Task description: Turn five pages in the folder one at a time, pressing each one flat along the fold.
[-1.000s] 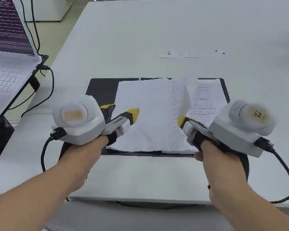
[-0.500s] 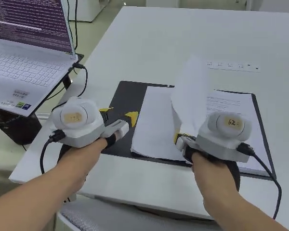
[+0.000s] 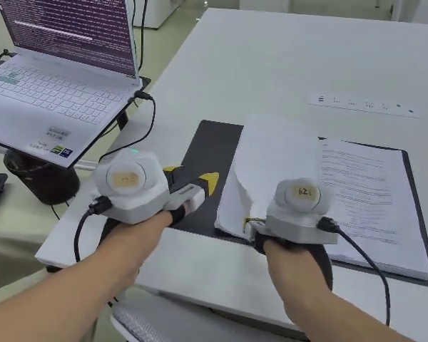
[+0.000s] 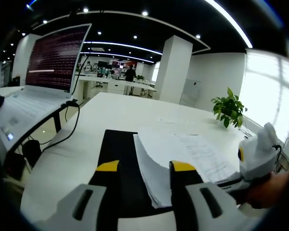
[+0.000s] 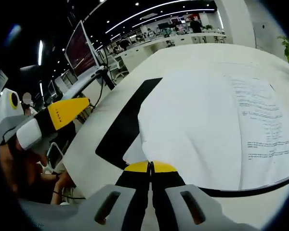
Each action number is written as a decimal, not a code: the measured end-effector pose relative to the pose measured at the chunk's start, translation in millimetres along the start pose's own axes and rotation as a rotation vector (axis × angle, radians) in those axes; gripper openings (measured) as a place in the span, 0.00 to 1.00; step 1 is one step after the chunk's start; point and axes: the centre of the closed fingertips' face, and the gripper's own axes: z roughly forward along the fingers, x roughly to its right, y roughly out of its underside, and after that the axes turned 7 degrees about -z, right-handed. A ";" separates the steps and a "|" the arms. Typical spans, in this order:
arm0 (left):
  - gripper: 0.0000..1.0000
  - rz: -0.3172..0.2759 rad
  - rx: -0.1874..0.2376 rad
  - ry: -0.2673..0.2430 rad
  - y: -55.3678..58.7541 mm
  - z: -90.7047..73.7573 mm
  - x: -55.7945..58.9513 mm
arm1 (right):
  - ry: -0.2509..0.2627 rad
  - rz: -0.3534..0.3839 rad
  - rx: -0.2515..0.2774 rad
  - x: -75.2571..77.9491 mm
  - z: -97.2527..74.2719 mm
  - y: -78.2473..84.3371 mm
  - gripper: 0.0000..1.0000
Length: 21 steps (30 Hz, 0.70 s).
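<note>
The lifted page was pinched at its near edge by the right gripper, jaws clenched, and arched over the paper stack of the folder laid open on the table. The fold was judged to run near-to-far, left of those jaws. The left gripper, jaws released, was held nearer it.

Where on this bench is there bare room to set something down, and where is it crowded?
Bare: the table beyond the folder, and the strip between folder and laptop. Crowded: the near edge, around the left gripper, right gripper and pages.
</note>
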 end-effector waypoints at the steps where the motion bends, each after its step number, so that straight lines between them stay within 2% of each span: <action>1: 0.39 0.000 -0.002 0.001 0.6 0.6 -0.1 | 0.006 0.010 -0.005 1.7 2.2 1.7 0.00; 6: 0.39 -0.002 -0.025 0.012 6.9 9.0 3.1 | 0.002 0.014 -0.031 6.1 10.3 10.4 0.00; 10: 0.38 0.003 -0.054 0.033 14.9 20.4 13.4 | -0.036 0.034 -0.010 1.4 7.8 10.9 0.04; 12: 0.37 0.020 -0.088 0.052 23.7 29.5 21.6 | -0.093 0.031 0.006 -7.9 7.1 11.8 0.05; 15: 0.37 0.072 -0.156 0.073 41.1 41.8 32.6 | -0.105 0.026 -0.002 -11.8 -1.3 18.6 0.03; 16: 0.37 0.074 -0.167 0.081 46.5 47.0 37.6 | -0.129 0.035 0.020 -15.4 -6.9 16.2 0.02; 17: 0.37 0.092 -0.191 0.084 54.1 51.3 40.6 | -0.133 0.040 0.030 -15.0 -12.2 15.3 0.01; 19: 0.36 0.113 -0.214 0.084 64.0 57.5 41.2 | -0.133 0.031 0.044 -10.8 -24.5 14.4 0.01; 21: 0.34 0.152 -0.270 0.061 80.6 62.8 35.4 | -0.115 0.033 0.077 -0.7 -37.0 10.3 0.00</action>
